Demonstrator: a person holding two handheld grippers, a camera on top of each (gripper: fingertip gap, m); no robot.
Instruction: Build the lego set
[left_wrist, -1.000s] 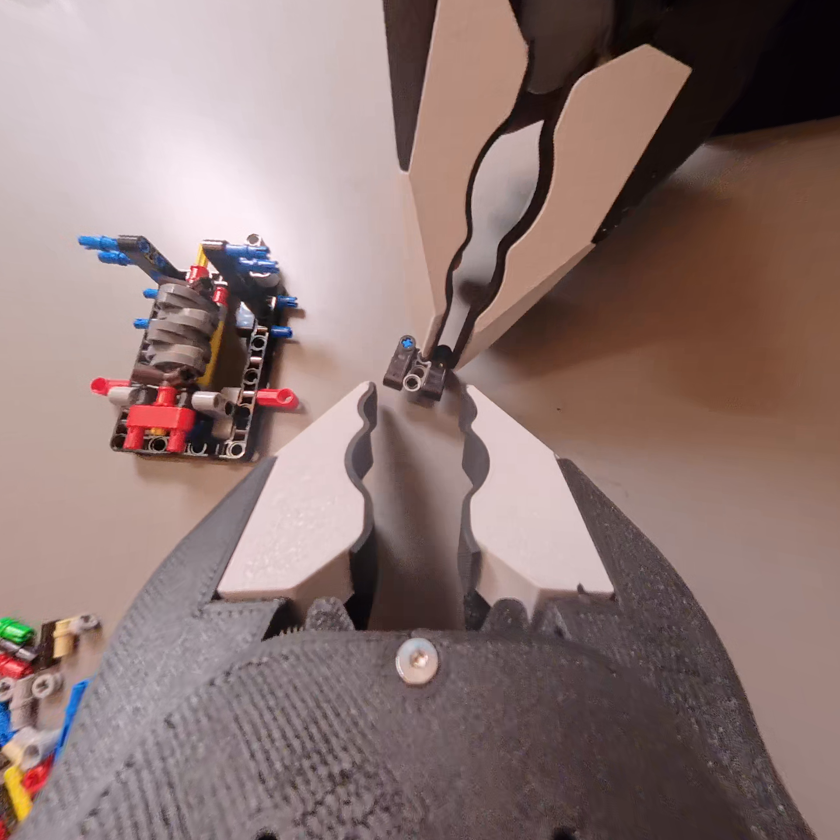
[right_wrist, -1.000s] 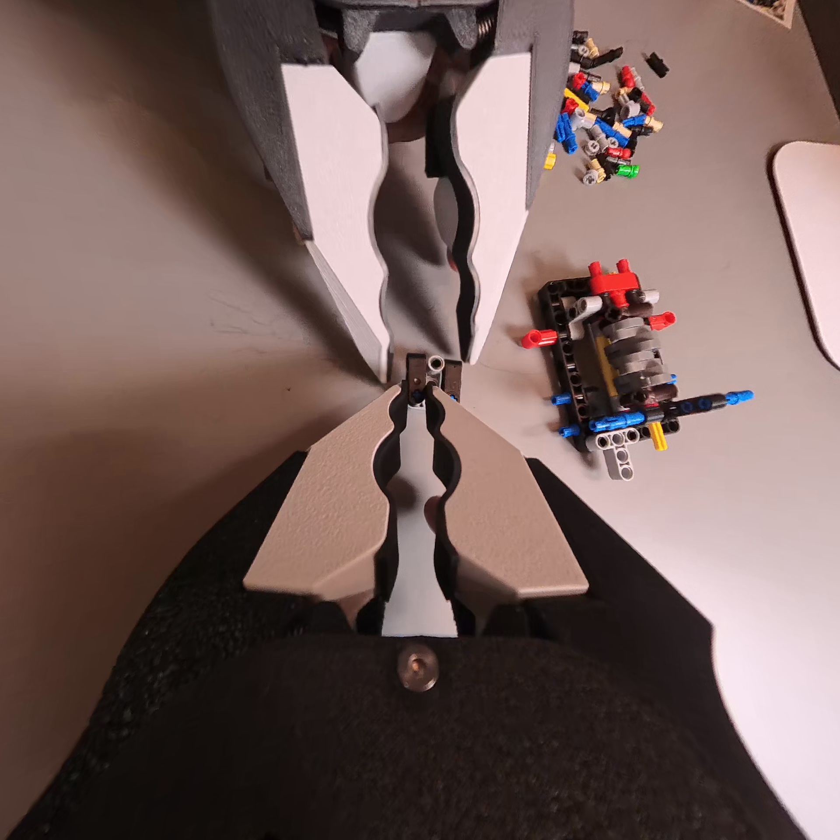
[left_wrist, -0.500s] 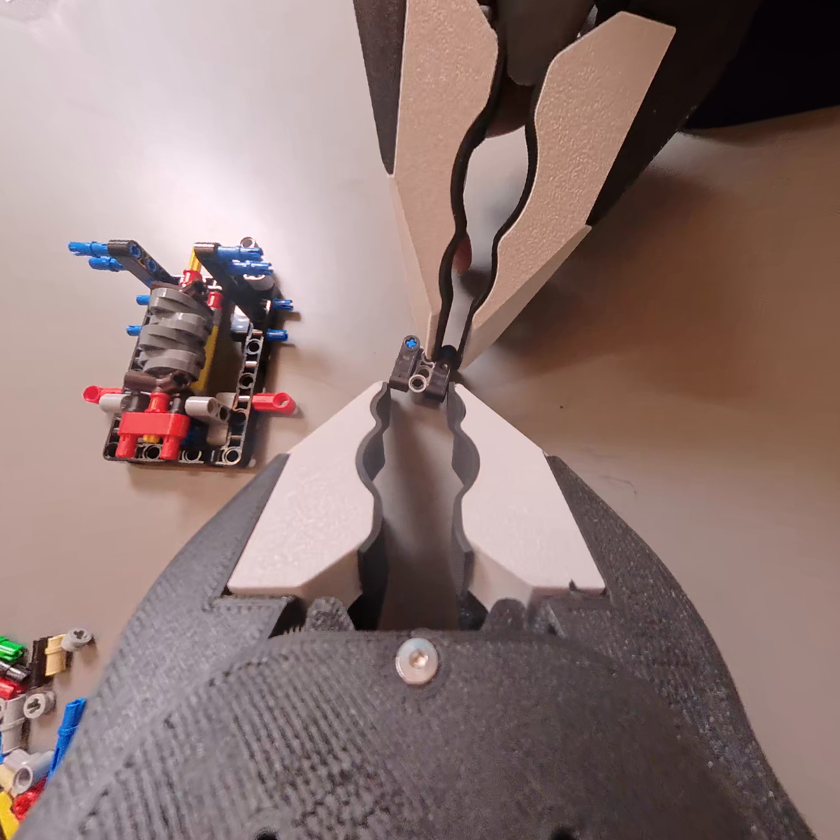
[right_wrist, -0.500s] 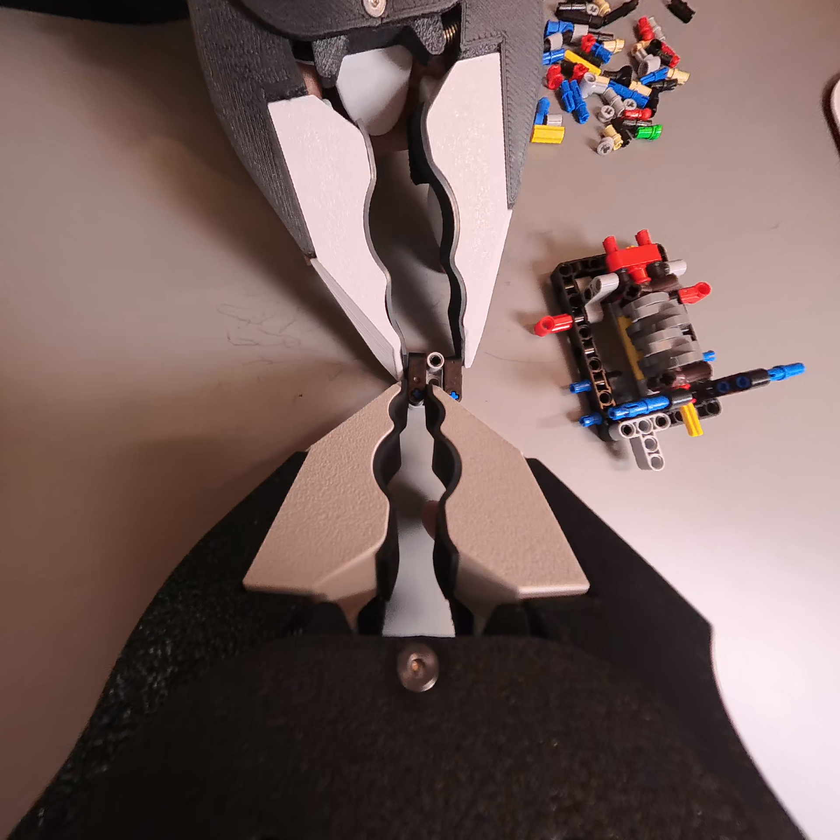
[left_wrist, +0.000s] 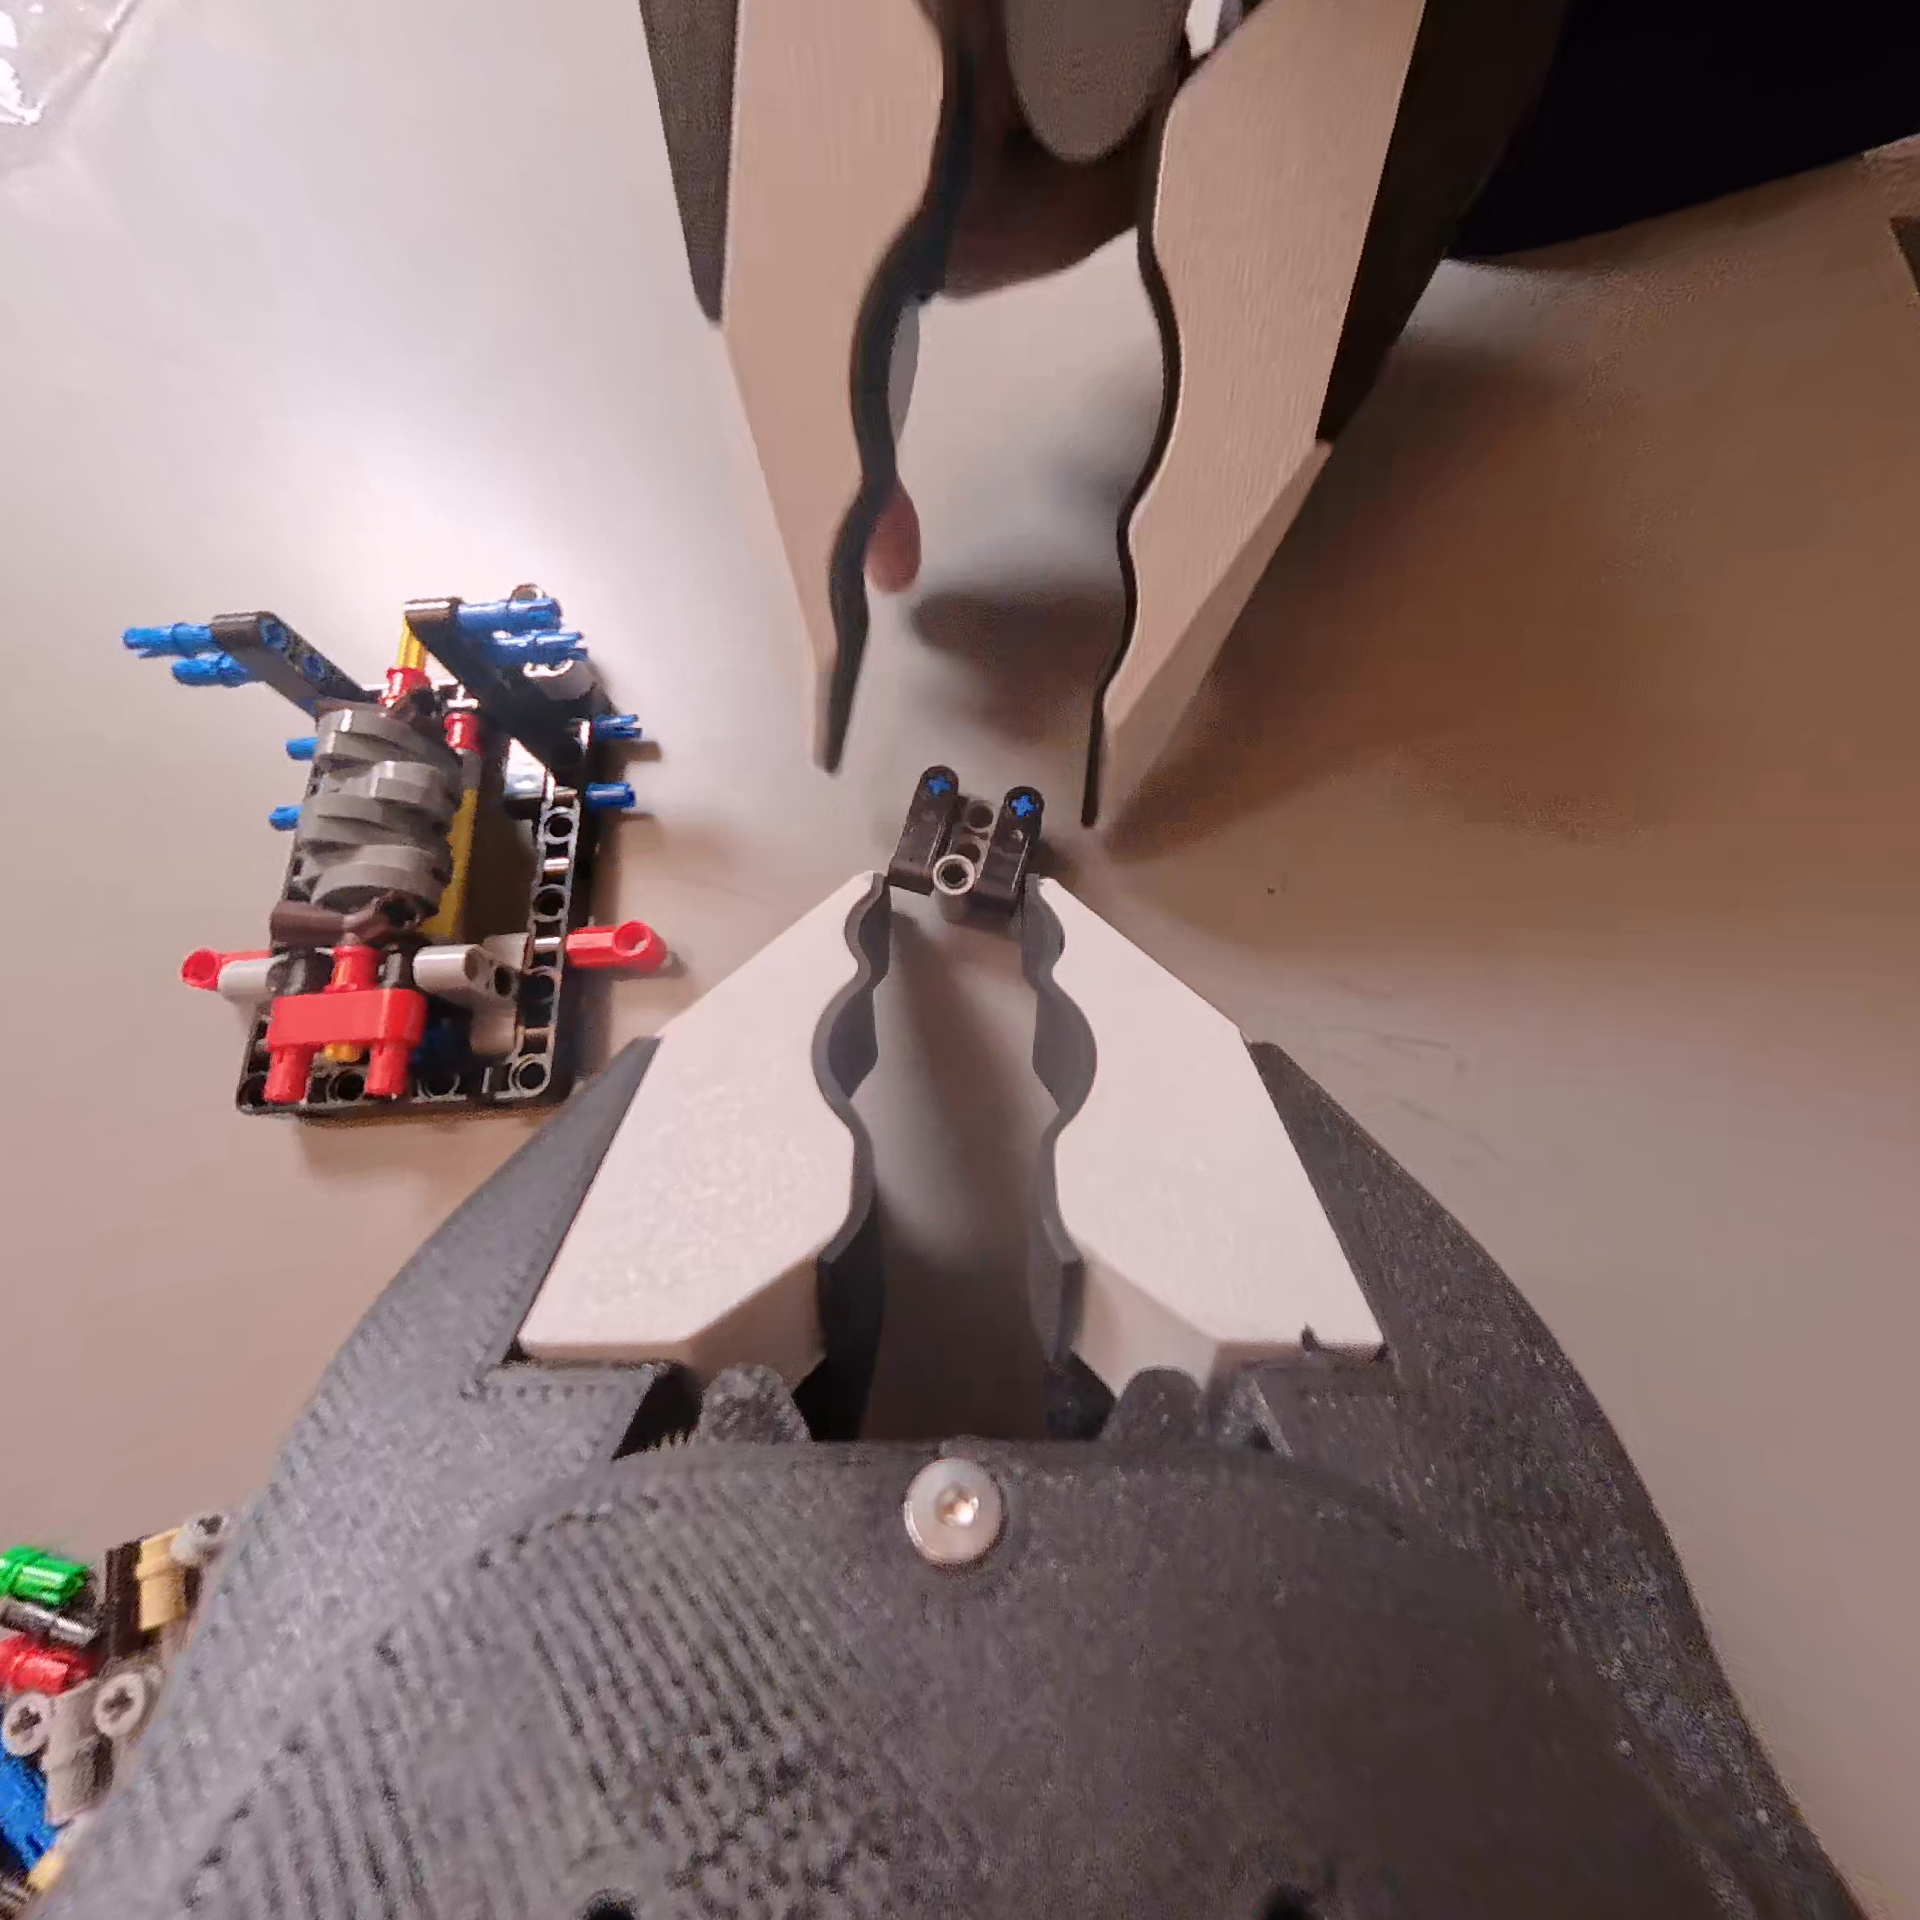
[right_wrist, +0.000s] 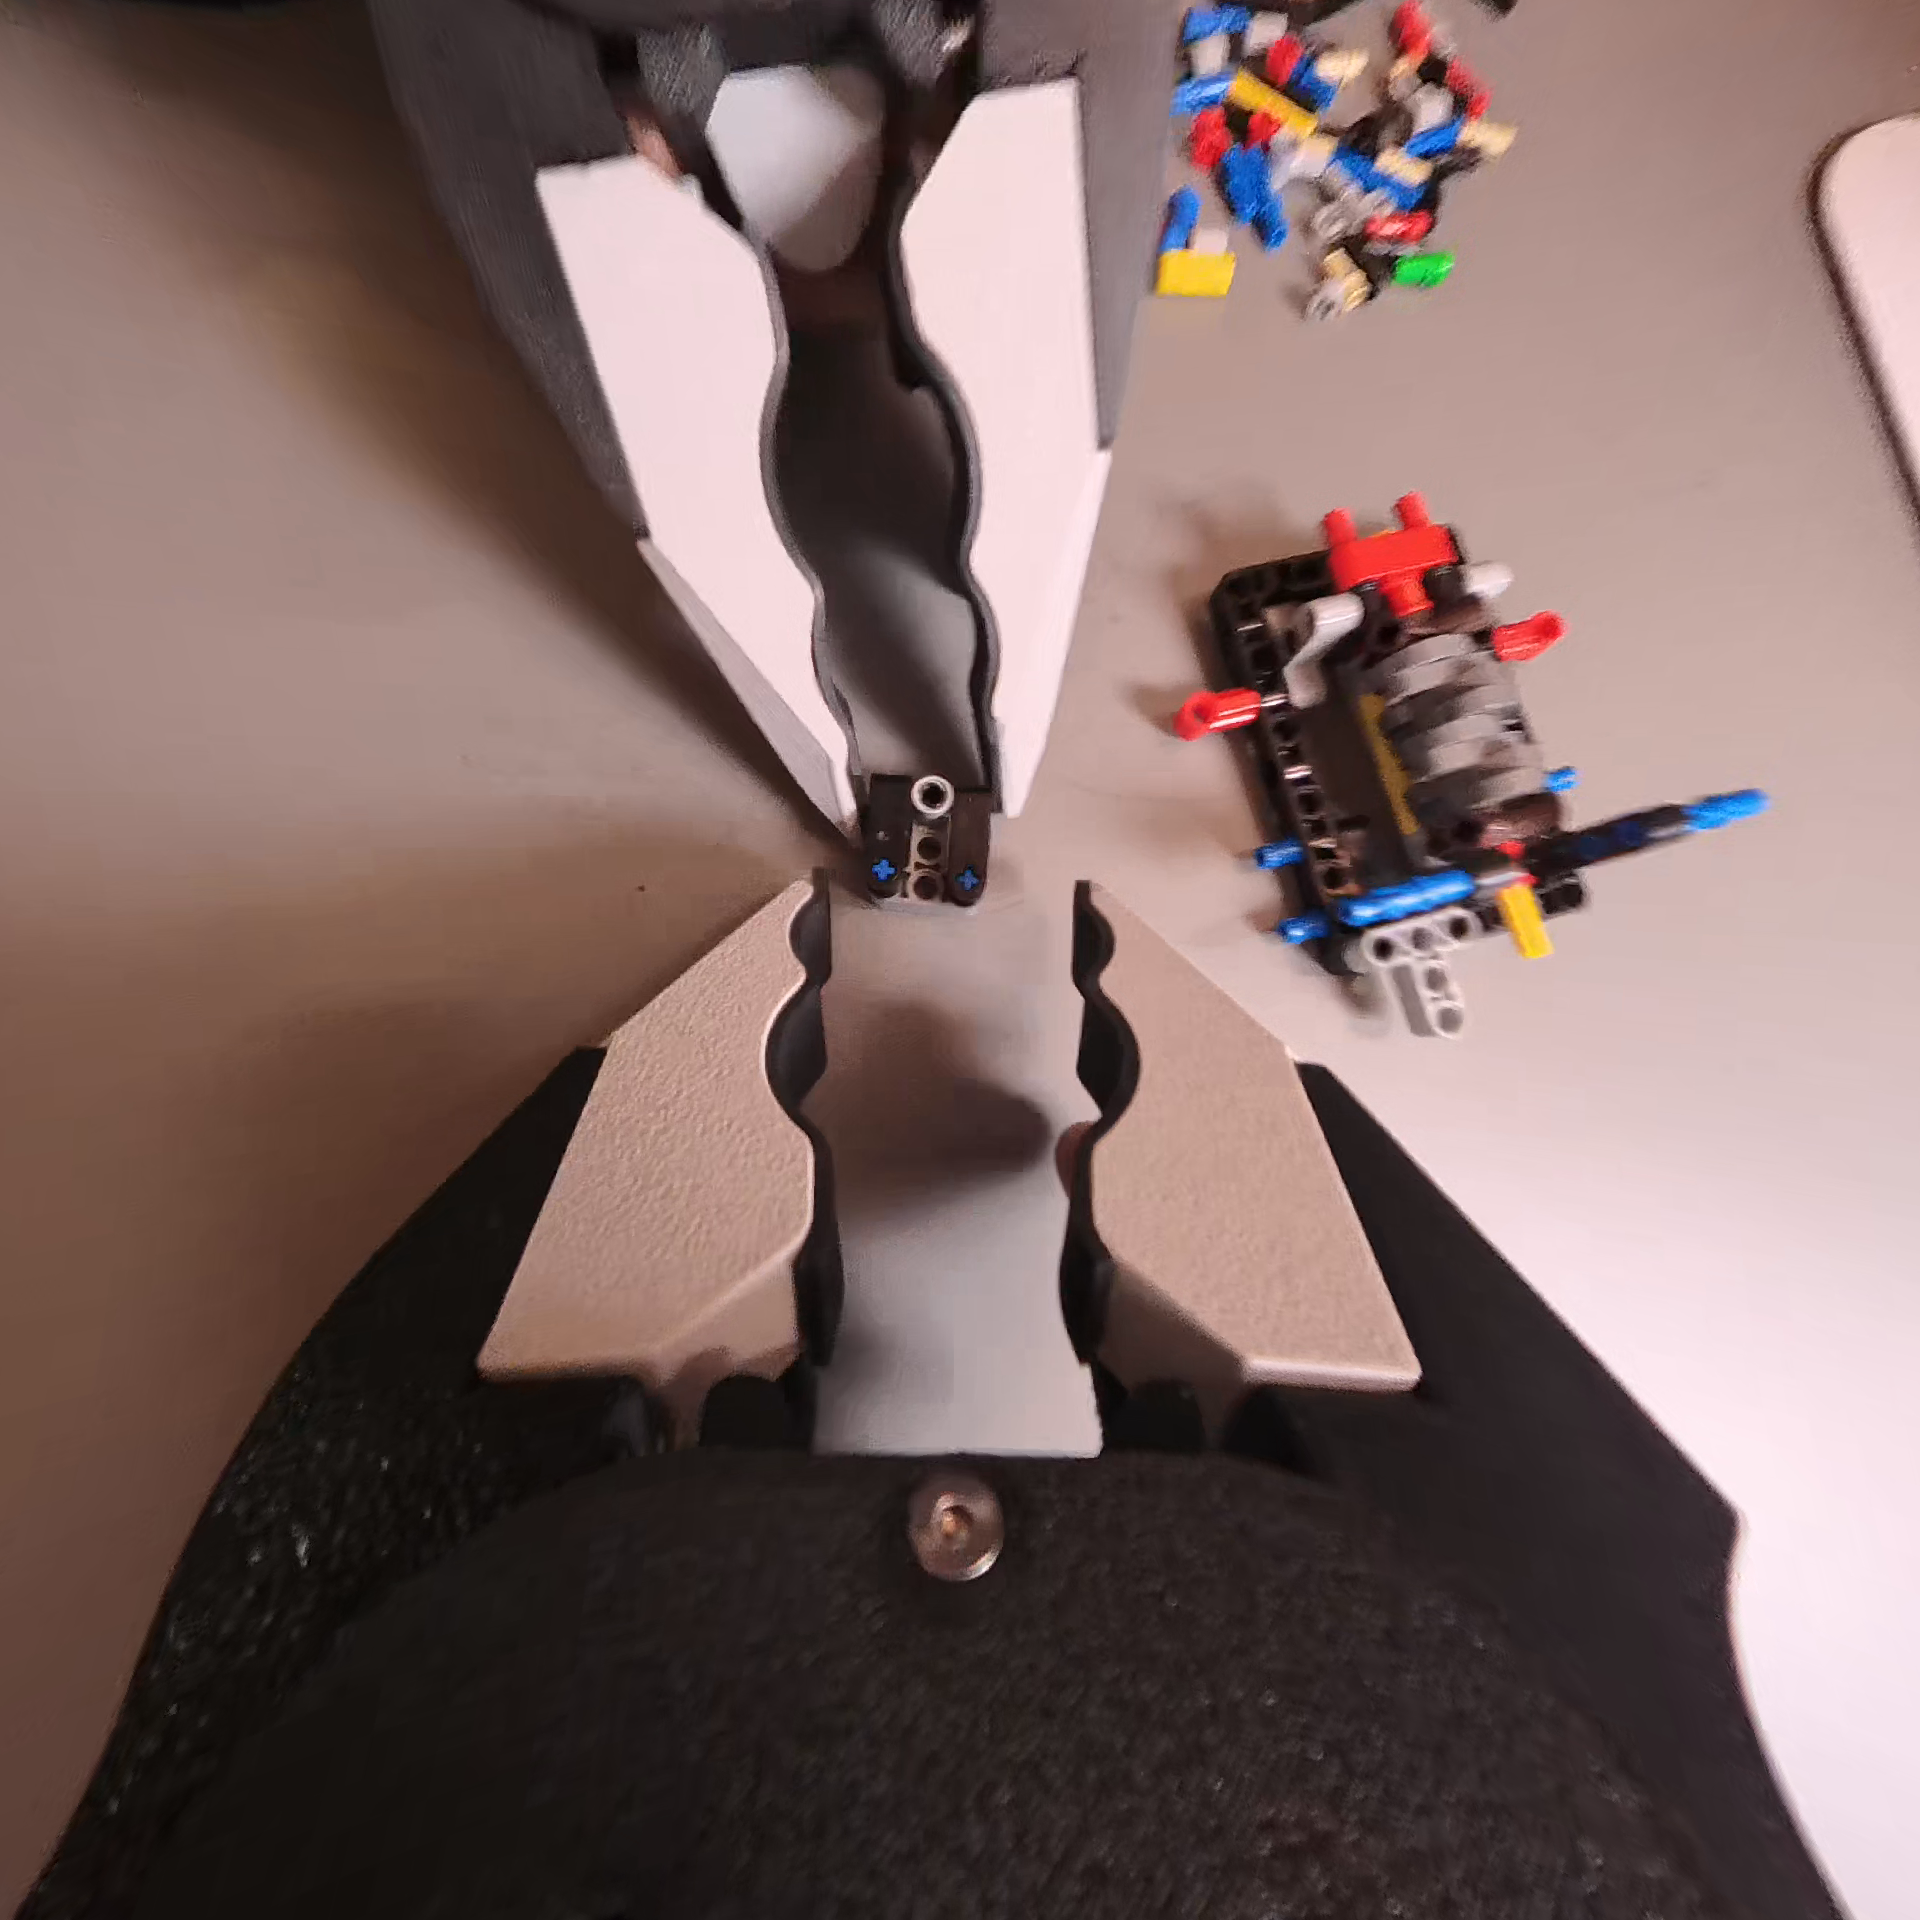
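Pinching the small black-and-grey piece (left_wrist: 968, 854) – blue-pinned – left tongs (left_wrist: 956, 896).

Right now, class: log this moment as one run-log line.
left gripper: shut on small piece | right gripper: open, apart | engine block: on table

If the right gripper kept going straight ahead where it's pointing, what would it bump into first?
Probably the small black and grey piece, held just ahead in the left gripper. The right gripper is open, so the piece might slide between its fingers; depth is hard to judge.
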